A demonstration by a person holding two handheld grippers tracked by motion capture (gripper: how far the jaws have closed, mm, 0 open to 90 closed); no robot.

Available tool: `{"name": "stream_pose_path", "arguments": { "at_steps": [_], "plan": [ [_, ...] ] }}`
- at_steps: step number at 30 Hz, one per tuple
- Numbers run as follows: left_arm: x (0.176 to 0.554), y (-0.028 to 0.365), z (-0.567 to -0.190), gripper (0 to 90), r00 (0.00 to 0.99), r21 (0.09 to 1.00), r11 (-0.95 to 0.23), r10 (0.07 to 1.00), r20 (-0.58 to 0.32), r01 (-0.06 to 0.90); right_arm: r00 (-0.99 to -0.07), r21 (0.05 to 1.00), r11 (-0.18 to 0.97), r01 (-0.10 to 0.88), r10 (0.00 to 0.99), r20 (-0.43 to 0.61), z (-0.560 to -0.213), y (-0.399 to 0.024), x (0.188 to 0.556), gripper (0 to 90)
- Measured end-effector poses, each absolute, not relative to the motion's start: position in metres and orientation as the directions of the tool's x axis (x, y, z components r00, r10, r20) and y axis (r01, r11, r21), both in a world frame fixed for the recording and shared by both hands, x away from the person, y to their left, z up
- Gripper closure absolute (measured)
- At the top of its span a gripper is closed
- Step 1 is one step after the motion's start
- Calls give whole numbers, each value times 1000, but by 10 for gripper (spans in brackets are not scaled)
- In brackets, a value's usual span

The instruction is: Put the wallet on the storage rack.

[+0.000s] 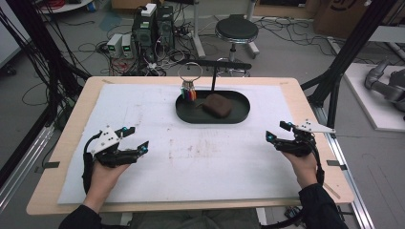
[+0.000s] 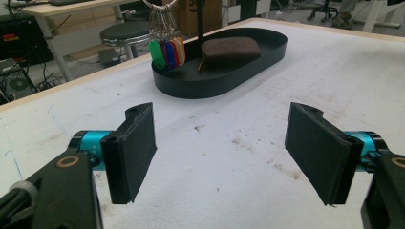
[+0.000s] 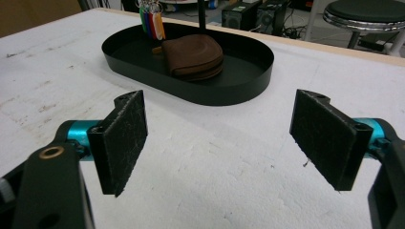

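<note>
A black oval tray (image 1: 239, 117) (image 2: 229, 81) (image 3: 239, 90) sits at the far middle of the white mat. In it lies a brown pouch (image 1: 218, 105) (image 2: 230, 49) (image 3: 193, 56). A bunch of coloured key tags (image 1: 189, 92) (image 2: 167, 51) (image 3: 152, 23) hangs on a metal ring (image 1: 190, 71) from a black stand at the tray's left end. My left gripper (image 1: 135, 138) (image 2: 222, 152) rests open on the mat at the near left, nothing between its pads. My right gripper (image 1: 278, 131) (image 3: 224, 143) stands open at the near right, also empty.
A white mat (image 1: 157, 162) covers the wooden table (image 1: 71, 129). Behind the table stand a black stool (image 1: 236, 29) and computer boxes (image 1: 153, 26) among floor cables. Black frame posts (image 1: 348, 52) rise at the right.
</note>
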State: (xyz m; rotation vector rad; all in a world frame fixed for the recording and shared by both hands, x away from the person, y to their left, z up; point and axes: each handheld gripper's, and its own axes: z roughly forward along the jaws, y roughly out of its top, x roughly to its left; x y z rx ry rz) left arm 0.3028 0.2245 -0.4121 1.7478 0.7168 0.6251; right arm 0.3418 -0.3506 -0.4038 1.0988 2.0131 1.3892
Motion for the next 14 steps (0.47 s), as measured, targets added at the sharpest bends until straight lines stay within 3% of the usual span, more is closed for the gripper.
{"name": "stream_pose_path", "arguments": {
  "at_steps": [14],
  "plan": [
    [306,222,-415,251,685,956,-237,727,55,175,-580,917,181,356,812,64,-404,-351,341,209]
  ]
}}
